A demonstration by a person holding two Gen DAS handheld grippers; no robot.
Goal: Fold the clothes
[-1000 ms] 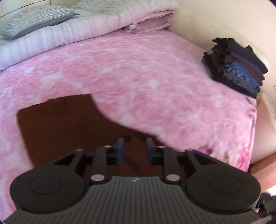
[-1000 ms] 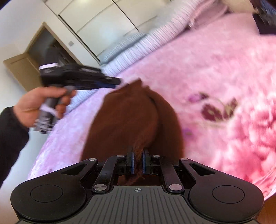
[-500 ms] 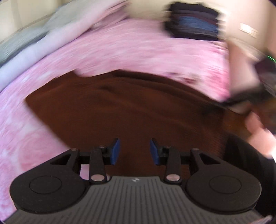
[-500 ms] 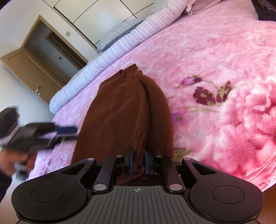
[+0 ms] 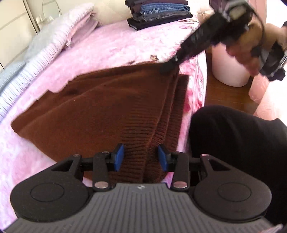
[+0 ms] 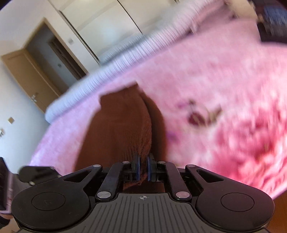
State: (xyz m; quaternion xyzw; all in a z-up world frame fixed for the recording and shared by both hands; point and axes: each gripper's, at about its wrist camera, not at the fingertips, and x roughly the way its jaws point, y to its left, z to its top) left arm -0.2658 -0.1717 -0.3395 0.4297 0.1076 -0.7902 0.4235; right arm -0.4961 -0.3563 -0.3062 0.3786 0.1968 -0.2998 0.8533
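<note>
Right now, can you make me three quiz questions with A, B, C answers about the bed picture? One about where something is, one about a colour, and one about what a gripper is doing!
1. Where is the stack of folded clothes?
A. On the far end of the bed
B. On the floor
C. On the brown sweater

2. What colour is the blanket on the bed?
A. Green
B. Pink
C. Yellow

3. What is the right gripper doing?
A. Hanging open over nothing
B. Pinching the brown sweater
C. Holding a pillow

Answers:
1 A, the stack sits on the blanket at the far end, beyond the sweater.
2 B, the fluffy cover is pink with flowers.
3 B, its blue pads are squeezed together with brown knit between them.
</note>
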